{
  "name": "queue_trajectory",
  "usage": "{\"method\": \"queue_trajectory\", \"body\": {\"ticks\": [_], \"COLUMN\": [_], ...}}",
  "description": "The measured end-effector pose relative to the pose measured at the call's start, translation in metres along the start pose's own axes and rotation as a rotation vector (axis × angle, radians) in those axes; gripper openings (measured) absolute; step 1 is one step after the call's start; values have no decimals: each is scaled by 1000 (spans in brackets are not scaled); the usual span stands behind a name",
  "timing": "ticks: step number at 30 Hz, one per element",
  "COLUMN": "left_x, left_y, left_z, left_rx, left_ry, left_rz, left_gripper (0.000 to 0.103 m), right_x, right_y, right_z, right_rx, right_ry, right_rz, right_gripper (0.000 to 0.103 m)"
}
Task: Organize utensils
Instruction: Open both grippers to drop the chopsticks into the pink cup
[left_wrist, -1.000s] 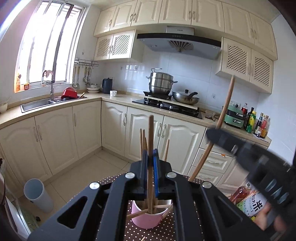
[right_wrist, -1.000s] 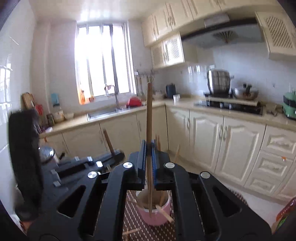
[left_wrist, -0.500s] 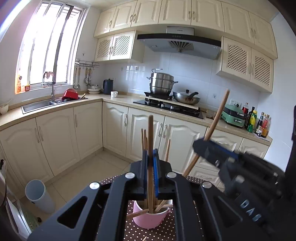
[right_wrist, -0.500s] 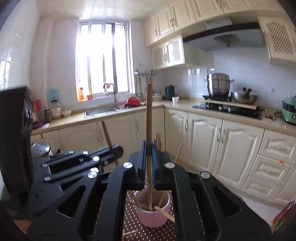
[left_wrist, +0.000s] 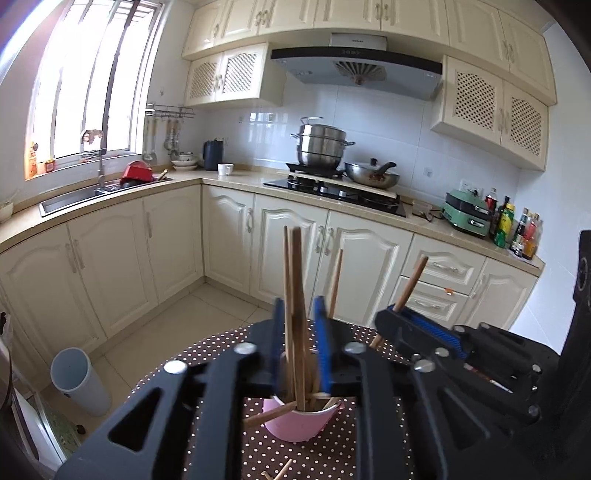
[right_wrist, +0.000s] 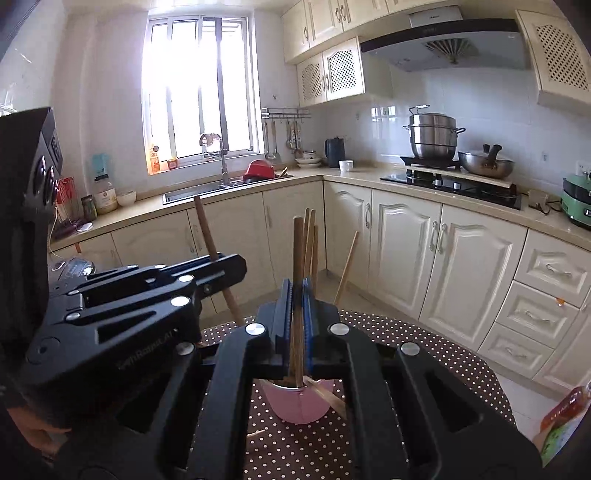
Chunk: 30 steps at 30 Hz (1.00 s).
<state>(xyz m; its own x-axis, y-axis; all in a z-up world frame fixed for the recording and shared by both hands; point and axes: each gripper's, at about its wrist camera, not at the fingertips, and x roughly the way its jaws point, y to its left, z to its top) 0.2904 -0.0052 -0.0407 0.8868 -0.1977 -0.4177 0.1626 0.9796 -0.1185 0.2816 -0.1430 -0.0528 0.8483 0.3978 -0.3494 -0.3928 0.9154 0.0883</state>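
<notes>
the cup (left_wrist: 295, 424) stands on the table (left_wrist: 314, 454), with chopsticks (left_wrist: 295, 314) upright in it. the left gripper (left_wrist: 298, 321) sits over the cup, a chopstick between its parted jaws; the right gripper (right_wrist: 299, 306) is just right of it, clamped on a chopstick (right_wrist: 297, 295) above the cup. loose sticks (left_wrist: 280, 470) lie on the table before the cup. behind run cabinets (left_wrist: 288, 247), sink (left_wrist: 70, 199) left, stove (left_wrist: 336, 192) right. a bin (left_wrist: 79, 380) stands on the floor left of the table.

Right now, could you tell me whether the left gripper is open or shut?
Open: the left gripper's jaws have just been opening, with visible gaps beside the chopsticks standing in the pink cup.
</notes>
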Motion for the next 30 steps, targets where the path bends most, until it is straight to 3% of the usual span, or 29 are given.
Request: {"method": "queue_trajectory", "body": {"ticks": [2, 12, 14, 30], "left_x": [-5, -43, -55, -146], "left_y": [2, -3, -5, -15], "left_z": [1, 5, 5, -14], "left_rx": [-12, 21, 30, 78], "left_ry": [-7, -76, -100, -234], "left_rz": [-8, 18, 35, 121], "left_gripper": [33, 54, 63, 69], "right_x": [-3, -29, -36, -102], "right_y": [0, 8, 9, 20], "right_z": [1, 7, 7, -7], "right_rx": [-1, -22, -23, -6], "right_ry": [-6, -45, -54, -123], "right_rz": [-9, -31, -35, -56], "right_gripper": [7, 7, 7, 7]}}
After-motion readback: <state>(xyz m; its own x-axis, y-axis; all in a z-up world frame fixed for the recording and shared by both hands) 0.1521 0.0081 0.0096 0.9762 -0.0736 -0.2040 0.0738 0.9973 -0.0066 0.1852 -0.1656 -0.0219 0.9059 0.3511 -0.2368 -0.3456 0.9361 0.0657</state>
